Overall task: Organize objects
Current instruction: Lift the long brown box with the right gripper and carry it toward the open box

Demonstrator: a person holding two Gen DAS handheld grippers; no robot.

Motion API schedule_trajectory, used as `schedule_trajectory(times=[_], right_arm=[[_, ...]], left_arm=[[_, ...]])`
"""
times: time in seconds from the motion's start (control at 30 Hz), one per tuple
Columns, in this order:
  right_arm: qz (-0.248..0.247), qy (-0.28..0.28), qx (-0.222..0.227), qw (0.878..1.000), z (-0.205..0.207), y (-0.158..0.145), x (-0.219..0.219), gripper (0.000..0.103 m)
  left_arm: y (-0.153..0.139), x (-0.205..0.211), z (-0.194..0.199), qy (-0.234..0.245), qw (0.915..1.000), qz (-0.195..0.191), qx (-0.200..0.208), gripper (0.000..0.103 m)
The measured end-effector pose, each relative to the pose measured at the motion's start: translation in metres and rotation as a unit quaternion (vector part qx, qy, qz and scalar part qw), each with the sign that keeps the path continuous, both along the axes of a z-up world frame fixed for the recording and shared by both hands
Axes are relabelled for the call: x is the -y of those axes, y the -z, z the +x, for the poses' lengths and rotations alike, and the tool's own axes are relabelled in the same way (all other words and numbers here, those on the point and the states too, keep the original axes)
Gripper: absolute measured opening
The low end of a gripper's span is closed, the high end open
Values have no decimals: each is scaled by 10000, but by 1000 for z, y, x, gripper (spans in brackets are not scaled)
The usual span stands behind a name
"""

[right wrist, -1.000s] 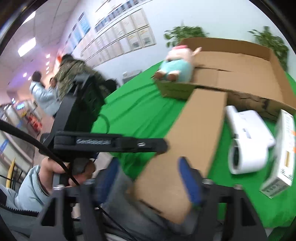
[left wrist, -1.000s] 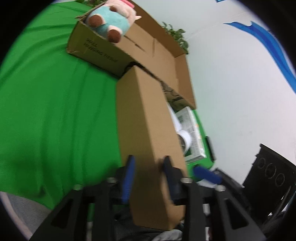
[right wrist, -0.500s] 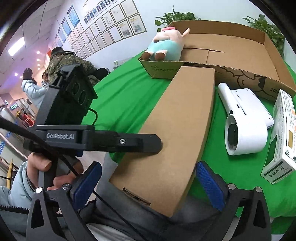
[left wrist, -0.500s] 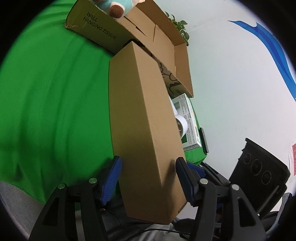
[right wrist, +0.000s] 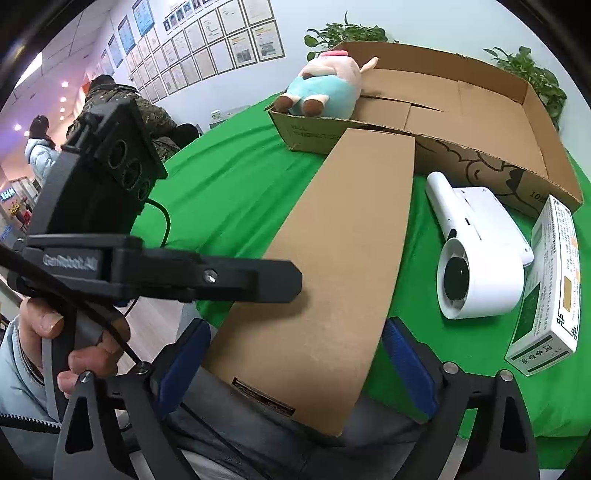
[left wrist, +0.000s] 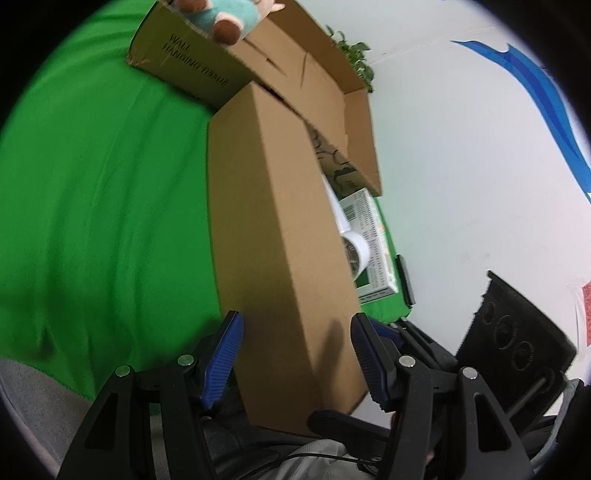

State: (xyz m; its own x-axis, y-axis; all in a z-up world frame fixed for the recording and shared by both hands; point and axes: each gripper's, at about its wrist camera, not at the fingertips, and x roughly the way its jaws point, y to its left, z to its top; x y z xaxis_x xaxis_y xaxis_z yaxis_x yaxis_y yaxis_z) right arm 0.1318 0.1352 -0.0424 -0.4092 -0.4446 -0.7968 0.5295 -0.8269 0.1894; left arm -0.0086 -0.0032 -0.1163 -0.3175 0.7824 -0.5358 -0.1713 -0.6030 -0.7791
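Both grippers, left gripper [left wrist: 295,354] and right gripper [right wrist: 295,365], stand wide open astride the long cardboard box [right wrist: 332,266], holding nothing. It overhangs the table [right wrist: 229,184] edge, its far end against the open carton [right wrist: 461,103]. Next, probably, close and lift it into the carton.

A green cloth [right wrist: 229,184] covers the bench. On the white wall hang many framed papers [right wrist: 207,51]. Two leafy plants [right wrist: 343,33] stand behind. At the left, two people [right wrist: 110,99] stand with backs turned.

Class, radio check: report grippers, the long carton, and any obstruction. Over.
Left gripper open, astride long carton. Right gripper open, astride its near end. Open box right behind its far end; white fan alongside.
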Motion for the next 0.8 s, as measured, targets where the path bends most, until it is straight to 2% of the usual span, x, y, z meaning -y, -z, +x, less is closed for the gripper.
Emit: schedule_trajectory(times=[0.2,0.23,0.27,0.3,0.33,0.4,0.5,0.53,0.57,0.63,0.7,0.73,0.8], right_arm=[[-270,74,156,9995,-4,-1,-11,87],[-322,117,161,9993,-4,-2,-15,79],[-427,194,165,9988,-6,-5,-20,60],[-568,182,269,9979,-9,-7,-24,51],[-695,200,355,9967,-11,-8,-29,45],[-694,149,430,9965,-13,-7,-30,45],[-690,221,477,9962,-13,-4,-29,55],[-674,193,566,9959,-14,-2,-26,69],[-657,169,605,9959,-13,0,-24,77],[-634,32,613,9961,-10,1,-16,82],[-557,-99,570,9968,-6,-1,-7,92],[-480,-168,507,9974,-4,-2,-1,100],[-223,-158,362,9990,-3,-1,8,103]], left_arm=[[4,-5,3,5,10000,-38,24,60],[4,-6,4,7,10000,-41,23,61],[4,-4,4,-95,9999,-49,-10,67],[4,0,4,-220,9997,-59,-10,68],[5,4,4,-245,9997,-11,39,69],[8,6,3,-262,9996,4,83,68],[8,3,4,-218,9997,-74,87,68],[9,3,3,-190,9997,-42,139,68],[10,4,3,-195,9997,-41,148,68],[10,4,3,-204,9996,-34,180,68],[11,5,3,-224,9995,-16,230,69],[11,5,3,-223,9994,-14,245,69],[12,6,3,-227,9993,-12,284,69]])
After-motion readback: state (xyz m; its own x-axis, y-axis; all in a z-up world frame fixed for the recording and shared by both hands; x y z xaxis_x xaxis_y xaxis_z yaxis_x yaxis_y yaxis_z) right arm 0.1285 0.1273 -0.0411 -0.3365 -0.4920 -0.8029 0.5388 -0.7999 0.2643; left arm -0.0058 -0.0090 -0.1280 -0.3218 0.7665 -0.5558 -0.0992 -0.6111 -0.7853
